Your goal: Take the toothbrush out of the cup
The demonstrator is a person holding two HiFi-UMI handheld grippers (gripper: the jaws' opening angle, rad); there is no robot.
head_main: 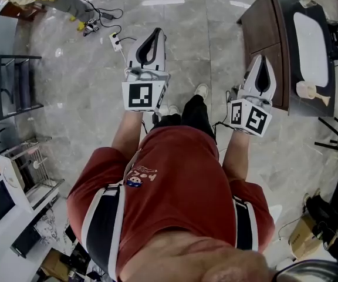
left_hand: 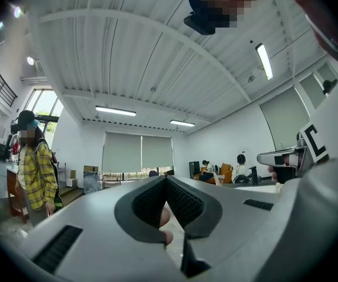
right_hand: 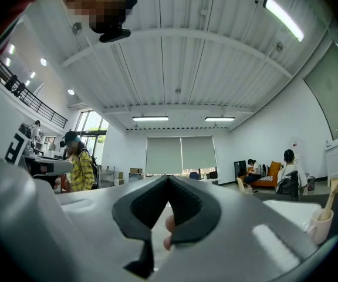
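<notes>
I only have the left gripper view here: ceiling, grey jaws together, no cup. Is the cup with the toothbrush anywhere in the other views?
Observer: Yes. The right gripper view shows a white cup at lower right, with a pale toothbrush standing in it.
Operator: What is it on?
Observer: The head view puts it on a dark table, beside a white oblong tray.
Operator: Is the right gripper holding anything?
Observer: No. The right gripper has its jaws together with nothing between them.
</notes>
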